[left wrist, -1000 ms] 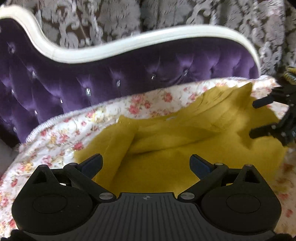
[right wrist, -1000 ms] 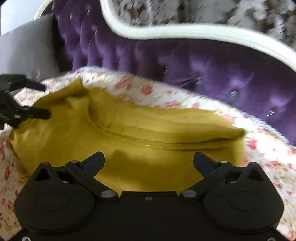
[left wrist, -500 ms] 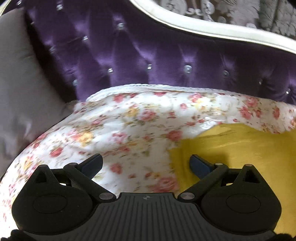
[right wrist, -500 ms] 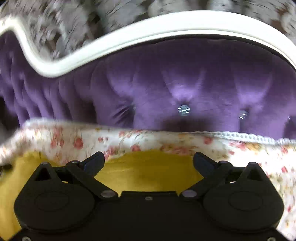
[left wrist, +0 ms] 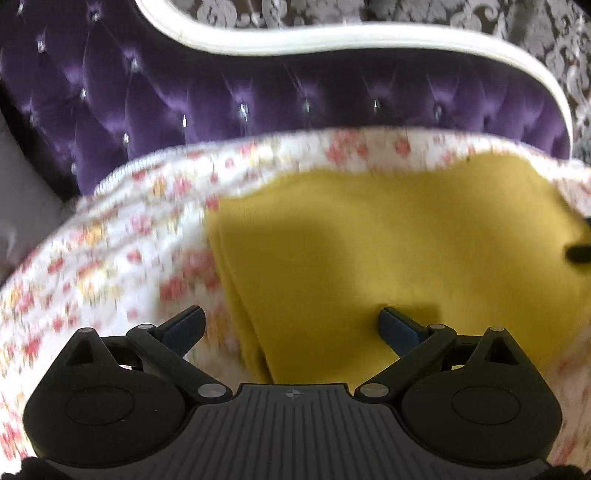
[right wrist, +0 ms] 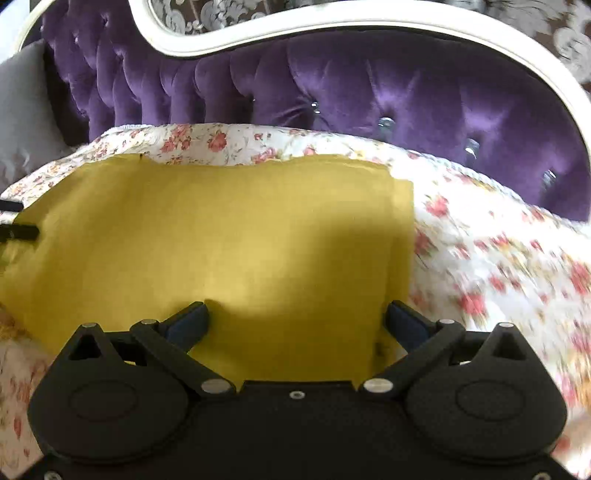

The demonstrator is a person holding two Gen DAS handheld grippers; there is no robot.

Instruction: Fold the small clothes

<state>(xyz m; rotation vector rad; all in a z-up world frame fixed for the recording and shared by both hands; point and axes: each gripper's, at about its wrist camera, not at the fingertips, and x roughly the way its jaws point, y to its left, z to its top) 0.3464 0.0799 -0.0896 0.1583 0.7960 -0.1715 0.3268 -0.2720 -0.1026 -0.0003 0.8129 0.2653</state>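
A mustard-yellow garment (left wrist: pixel 388 236) (right wrist: pixel 221 236) lies folded flat as a rough rectangle on a floral cover (left wrist: pixel 122 240) (right wrist: pixel 498 251). My left gripper (left wrist: pixel 291 326) is open over the garment's left folded edge, with nothing between its fingers. Over the garment's right edge my right gripper (right wrist: pixel 297 321) stands open and holds nothing. Each gripper's dark fingertip shows at the border of the other's view: the right one (left wrist: pixel 578 253) and the left one (right wrist: pixel 18 232).
A purple tufted sofa back (left wrist: pixel 295 96) (right wrist: pixel 369 88) with a white curved frame (left wrist: pixel 332 38) rises close behind the cover. A grey cushion (right wrist: pixel 22 110) sits at the far left. Patterned wallpaper (left wrist: pixel 443 14) is behind.
A second ago the garment was rumpled with raised folds; now it lies flat and squared. Both grippers swung outward toward the ends and have come back over the garment's left and right edges.
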